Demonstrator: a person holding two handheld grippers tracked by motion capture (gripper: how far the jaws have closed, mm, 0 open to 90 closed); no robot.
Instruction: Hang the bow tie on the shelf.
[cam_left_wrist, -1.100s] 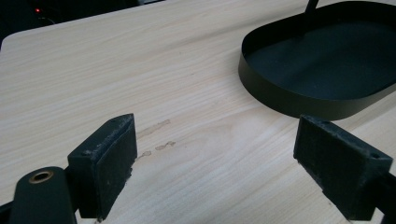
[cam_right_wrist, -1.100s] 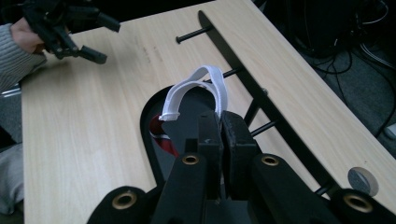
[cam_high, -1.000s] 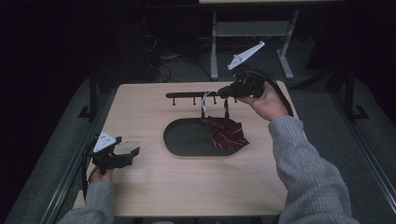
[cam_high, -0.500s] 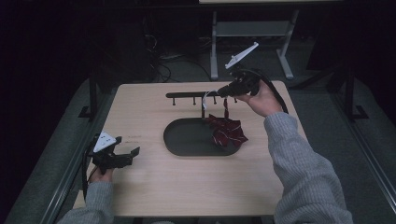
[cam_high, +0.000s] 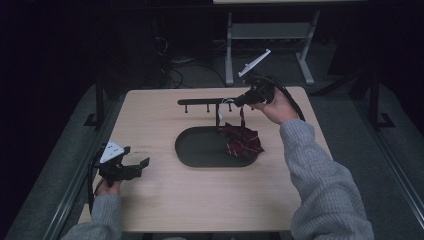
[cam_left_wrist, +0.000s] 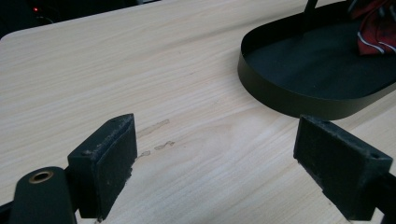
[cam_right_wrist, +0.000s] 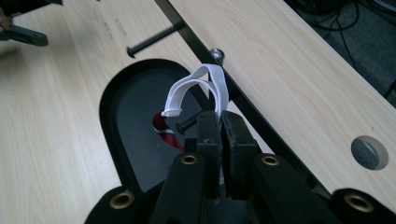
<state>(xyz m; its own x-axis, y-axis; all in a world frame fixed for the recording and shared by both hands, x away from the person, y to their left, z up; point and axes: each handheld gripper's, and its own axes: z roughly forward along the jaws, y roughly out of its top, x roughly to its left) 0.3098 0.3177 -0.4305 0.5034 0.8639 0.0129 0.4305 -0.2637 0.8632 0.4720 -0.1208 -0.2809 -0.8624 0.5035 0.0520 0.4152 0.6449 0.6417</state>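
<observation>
A red plaid cloth (cam_high: 243, 141) with a white elastic loop (cam_high: 228, 101) hangs partly into a black oval tray (cam_high: 195, 152). My right gripper (cam_high: 240, 101) is shut on that white loop (cam_right_wrist: 201, 83), right beside the black peg bar (cam_high: 200, 101) that stands over the tray. In the right gripper view the loop arches up from my right gripper (cam_right_wrist: 219, 117), close to a peg (cam_right_wrist: 187, 125), and a bit of red cloth (cam_right_wrist: 163, 127) shows below. My left gripper (cam_high: 136, 168) rests open on the table's front left; nothing lies between the jaws of my left gripper (cam_left_wrist: 215, 158).
The tray's rim (cam_left_wrist: 289, 95) and the red cloth (cam_left_wrist: 373, 28) lie ahead and right of my left gripper. Several pegs (cam_right_wrist: 152, 41) stick out from the bar. The tabletop has a round hole (cam_right_wrist: 369, 152). Desk legs (cam_high: 229, 45) stand beyond the table.
My right gripper has shifted slightly left toward the peg bar with the white loop in it. The left gripper has stayed still.
</observation>
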